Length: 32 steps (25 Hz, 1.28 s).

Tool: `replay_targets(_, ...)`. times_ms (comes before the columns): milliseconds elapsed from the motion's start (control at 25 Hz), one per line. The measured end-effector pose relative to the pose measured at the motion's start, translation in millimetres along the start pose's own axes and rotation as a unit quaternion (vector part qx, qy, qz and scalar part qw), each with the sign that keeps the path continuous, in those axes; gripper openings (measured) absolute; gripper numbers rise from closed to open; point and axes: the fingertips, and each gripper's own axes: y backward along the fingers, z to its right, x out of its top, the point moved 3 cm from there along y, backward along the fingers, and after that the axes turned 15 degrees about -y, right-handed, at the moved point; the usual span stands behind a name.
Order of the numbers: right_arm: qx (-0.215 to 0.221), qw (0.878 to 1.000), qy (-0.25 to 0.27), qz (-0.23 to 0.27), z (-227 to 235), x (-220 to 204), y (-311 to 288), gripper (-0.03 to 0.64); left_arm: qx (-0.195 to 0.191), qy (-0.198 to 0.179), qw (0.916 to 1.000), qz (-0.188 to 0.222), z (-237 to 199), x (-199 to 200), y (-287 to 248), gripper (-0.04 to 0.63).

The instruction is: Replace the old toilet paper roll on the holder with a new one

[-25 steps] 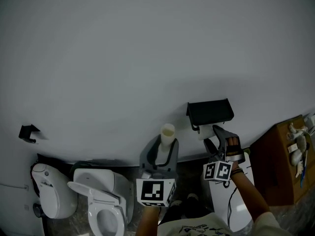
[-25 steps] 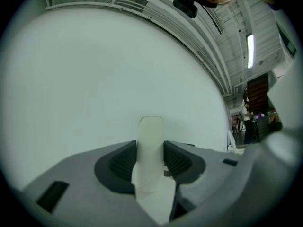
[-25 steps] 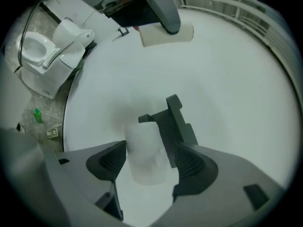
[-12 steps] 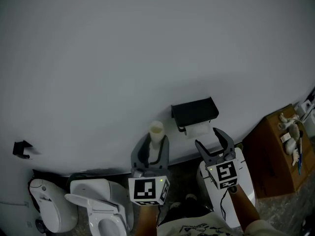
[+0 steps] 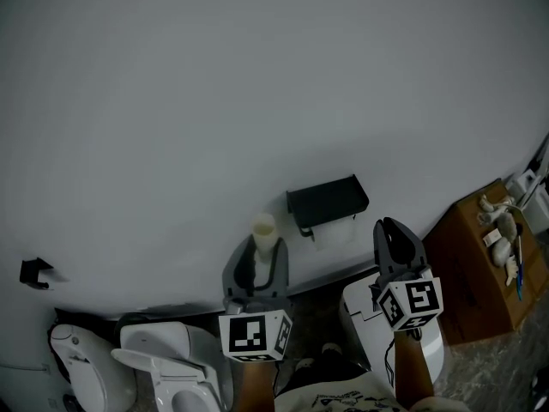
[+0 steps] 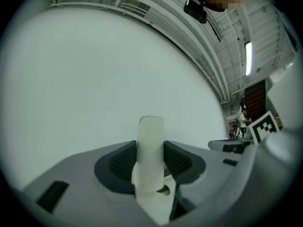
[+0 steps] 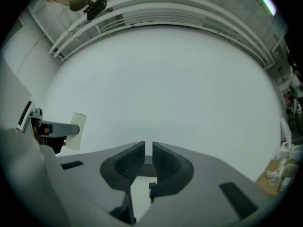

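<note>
Bare grey wall (image 5: 257,75) surrounds the black metal holder (image 5: 328,200); left tongs (image 5: 256,256) clamp a pale cardboard tube (image 5: 262,227), while the empty right tongs (image 5: 395,233) have just closed nearly together.

The head view is dim and grey; the wall (image 5: 257,101) darkens toward the corners, with soft shadow under the holder (image 5: 326,197). Both gripper views bend fisheye-style inside black rims. In the left gripper view a strip light (image 6: 248,58) glares at 2 o'clock.

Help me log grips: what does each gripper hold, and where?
Left gripper clamps the cardboard tube by its sides, top end sticking out. Right gripper holds nothing; its jaws have just been closing, nothing between them.
</note>
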Motion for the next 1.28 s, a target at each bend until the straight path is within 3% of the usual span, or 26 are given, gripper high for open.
replay_targets(360, -0.012, 1.0, -0.014, 0.002, 9.8, 8.3, 3.4, 0.026, -0.001, -0.004, 1.0, 0.0, 7.1, 4.8, -4.8, 0.182)
replay_targets(1280, -0.018, 0.999, -0.033, -0.001, 10.9, 8.2, 3.8, 0.021, -0.004, -0.016, 0.9998, 0.005, 6.7, 8.0, -6.8, 0.181)
